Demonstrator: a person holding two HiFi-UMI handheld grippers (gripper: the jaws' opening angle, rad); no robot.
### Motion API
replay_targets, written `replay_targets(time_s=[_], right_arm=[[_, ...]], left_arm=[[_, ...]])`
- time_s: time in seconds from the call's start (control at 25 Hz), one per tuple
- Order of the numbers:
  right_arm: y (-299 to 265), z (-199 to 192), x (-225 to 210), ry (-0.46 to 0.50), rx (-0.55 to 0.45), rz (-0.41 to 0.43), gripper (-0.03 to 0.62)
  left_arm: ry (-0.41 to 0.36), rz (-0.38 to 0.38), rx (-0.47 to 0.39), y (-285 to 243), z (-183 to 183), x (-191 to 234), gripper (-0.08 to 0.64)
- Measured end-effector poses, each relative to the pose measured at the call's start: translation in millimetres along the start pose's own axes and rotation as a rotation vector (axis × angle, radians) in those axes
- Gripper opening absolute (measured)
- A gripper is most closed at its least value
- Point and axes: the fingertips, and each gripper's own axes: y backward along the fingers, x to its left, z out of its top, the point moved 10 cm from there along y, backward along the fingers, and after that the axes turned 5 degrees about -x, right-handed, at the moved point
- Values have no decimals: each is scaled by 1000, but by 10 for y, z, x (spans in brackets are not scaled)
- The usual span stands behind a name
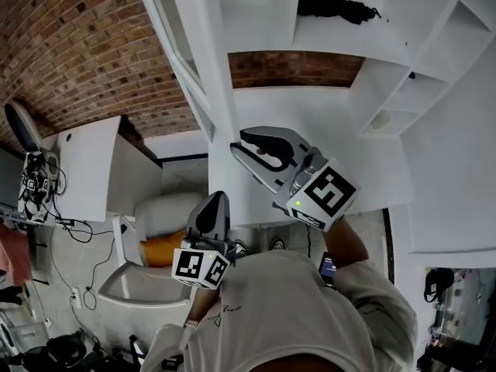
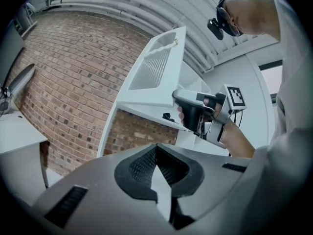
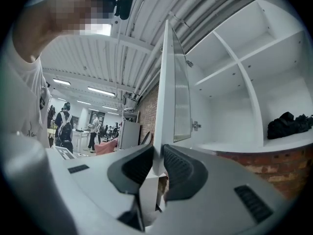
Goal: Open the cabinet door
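Brick wall [image 1: 70,45] behind, right tool [image 3: 156,166] clamps door [image 3: 167,82] (open)

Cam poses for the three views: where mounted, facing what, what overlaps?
Head view: on person's head, forward and down at open cabinet door; left gripper, right gripper, shirt show.
Left gripper view: on left gripper, facing brick wall and door; its shut jaws show.
Right gripper view: on right gripper, toward shelves; its jaws clamp the door edge.
Shared: all three see the door.
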Motion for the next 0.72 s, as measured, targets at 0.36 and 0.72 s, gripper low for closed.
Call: replay_targets(time_s=[0.36, 0.72], right_arm=[[-106, 3, 87, -1, -17, 43, 74], [-217, -5, 178, -8, -27, 103, 74]], left_arm=[[2, 20, -3, 60, -6, 18, 15], [0, 45, -9, 101, 24, 63, 15]])
